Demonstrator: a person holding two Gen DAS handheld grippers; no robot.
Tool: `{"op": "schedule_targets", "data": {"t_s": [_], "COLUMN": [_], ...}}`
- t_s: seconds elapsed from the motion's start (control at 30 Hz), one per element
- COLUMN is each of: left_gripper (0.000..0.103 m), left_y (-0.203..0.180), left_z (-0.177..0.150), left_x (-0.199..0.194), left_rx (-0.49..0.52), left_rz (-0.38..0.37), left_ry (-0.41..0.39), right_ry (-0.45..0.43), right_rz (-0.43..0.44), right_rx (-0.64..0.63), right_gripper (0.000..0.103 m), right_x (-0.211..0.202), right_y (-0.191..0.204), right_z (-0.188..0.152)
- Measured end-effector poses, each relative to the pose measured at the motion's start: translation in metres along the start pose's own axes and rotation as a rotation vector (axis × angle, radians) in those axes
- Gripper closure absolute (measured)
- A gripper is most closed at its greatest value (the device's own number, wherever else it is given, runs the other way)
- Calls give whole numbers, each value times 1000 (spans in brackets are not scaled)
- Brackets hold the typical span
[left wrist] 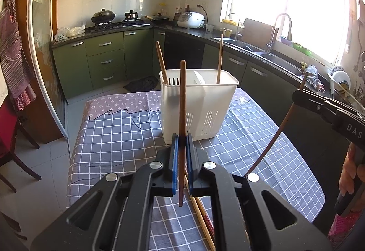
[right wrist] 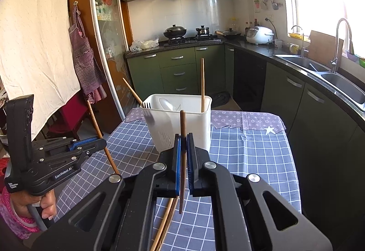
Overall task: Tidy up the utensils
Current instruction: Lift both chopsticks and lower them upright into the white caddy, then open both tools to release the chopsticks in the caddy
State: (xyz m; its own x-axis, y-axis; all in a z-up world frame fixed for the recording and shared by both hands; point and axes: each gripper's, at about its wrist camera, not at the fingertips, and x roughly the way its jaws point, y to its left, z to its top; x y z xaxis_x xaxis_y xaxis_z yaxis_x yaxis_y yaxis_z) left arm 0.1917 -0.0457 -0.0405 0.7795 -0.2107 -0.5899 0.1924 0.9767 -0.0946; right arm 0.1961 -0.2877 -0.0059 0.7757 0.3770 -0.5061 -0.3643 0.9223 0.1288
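Note:
A white utensil caddy [left wrist: 200, 102] [right wrist: 180, 123] stands on the checked tablecloth. It holds two chopsticks [left wrist: 219, 59], a fork [left wrist: 173, 81] and a white spoon [left wrist: 199, 78]. My left gripper [left wrist: 181, 141] is shut on a dark brown chopstick [left wrist: 182, 100], held upright in front of the caddy. My right gripper [right wrist: 183, 141] is shut on another dark chopstick [right wrist: 183, 123], also upright near the caddy. Each gripper shows in the other view, the right gripper [left wrist: 298, 94] and the left gripper [right wrist: 100, 140]. More chopsticks [left wrist: 203, 221] [right wrist: 165, 221] lie on the table below the grippers.
The table [left wrist: 118, 132] has a blue checked cloth with edges at left and right. A wooden chair [left wrist: 13, 137] stands at the left. Green cabinets, a stove and a sink counter [right wrist: 319, 73] run behind and to the right.

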Motion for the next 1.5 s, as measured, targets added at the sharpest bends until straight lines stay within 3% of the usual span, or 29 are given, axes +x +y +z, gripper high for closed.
{"op": "schedule_targets", "data": {"t_s": [0.43,0.73,0.93,1.13,1.3,1.5], "left_gripper": [96,96,96,96,96,96], "left_y": [-5,-12,-17,-19,-15,-12], "left_z": [62,131,166,166,153,135], "left_x": [-31,-52,-36,13,48,65], "left_rx": [6,-13,-20,-18,-14,-4], "left_rz": [-60,-58,-13,43,45,47], "left_ry": [-80,-248,-332,-272,-183,-113], "right_ry": [-107,-215,-254,-191,-108,-48], "right_rz": [38,23,9,-5,1,0], "right_rx": [-42,-48,-42,-30,-28,-25], "right_gripper": [97,97,97,97,97,96], "right_x": [-36,-50,-31,26,74,99], "right_y": [10,-1,-11,-18,-19,-22], "right_z": [72,144,187,195,170,146]}}
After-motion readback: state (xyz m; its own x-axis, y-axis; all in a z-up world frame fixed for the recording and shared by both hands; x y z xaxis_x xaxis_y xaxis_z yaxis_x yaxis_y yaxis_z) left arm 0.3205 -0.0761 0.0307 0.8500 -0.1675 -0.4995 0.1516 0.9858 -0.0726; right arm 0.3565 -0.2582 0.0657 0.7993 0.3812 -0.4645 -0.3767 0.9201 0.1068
